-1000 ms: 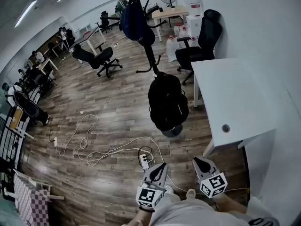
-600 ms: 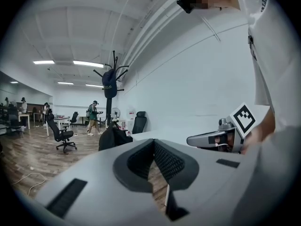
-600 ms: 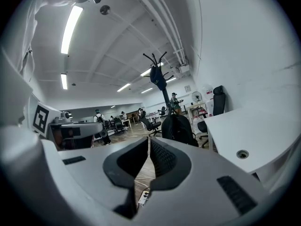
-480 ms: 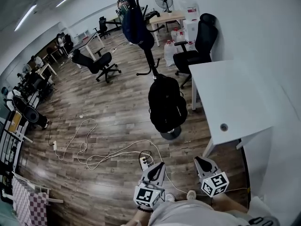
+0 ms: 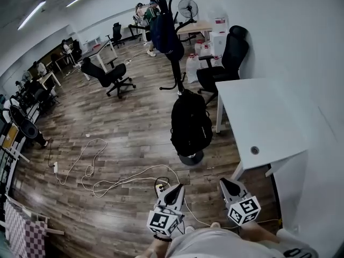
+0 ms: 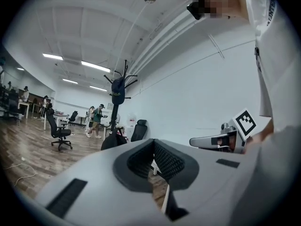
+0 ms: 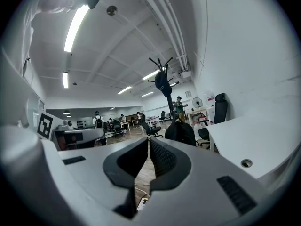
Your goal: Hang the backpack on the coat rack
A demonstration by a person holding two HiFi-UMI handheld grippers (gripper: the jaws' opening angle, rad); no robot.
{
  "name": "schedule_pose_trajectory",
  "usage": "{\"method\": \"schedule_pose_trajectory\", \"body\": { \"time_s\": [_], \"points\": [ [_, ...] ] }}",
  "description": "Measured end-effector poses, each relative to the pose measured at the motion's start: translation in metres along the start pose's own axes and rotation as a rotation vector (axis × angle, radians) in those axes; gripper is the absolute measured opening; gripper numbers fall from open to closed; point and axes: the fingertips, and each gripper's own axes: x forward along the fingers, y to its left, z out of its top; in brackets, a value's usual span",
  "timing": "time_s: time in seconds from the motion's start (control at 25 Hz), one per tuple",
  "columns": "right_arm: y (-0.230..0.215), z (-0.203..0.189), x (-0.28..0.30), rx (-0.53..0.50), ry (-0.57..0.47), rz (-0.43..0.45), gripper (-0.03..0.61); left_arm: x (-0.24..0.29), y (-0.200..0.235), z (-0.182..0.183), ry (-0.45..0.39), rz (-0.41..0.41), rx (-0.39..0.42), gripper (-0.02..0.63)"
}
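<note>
The left claw (image 5: 175,189) is pressed together and empty. The right claw (image 5: 225,183) shows a bare slit and is empty too. Ahead, the black fabric backpack (image 5: 190,123) stands upright, long axis vertical, on a round base (image 5: 191,158) off the white counter's (image 5: 258,117) left edge. Beyond it stands the black coat rack (image 5: 175,64).

an open-plan office: a white rectangular desk with a round cable hole (image 5: 263,117), black wheeled swivel chairs (image 5: 110,75), rows of work desks with seated people (image 5: 45,74) along the far wall, and long ceiling strip lights (image 5: 32,14) over dark wood-plank flooring (image 5: 129,133).
</note>
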Motion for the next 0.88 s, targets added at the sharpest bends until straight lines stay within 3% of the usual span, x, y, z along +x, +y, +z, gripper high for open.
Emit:
{"method": "schedule_pose_trajectory", "body": {
  "time_s": [0.88],
  "points": [
    [0.017,-0.002,-0.002,-0.01,0.028,-0.02,0.015,-0.008,0.006,0.003,-0.012,-0.003,-0.021,0.008]
  ]
}}
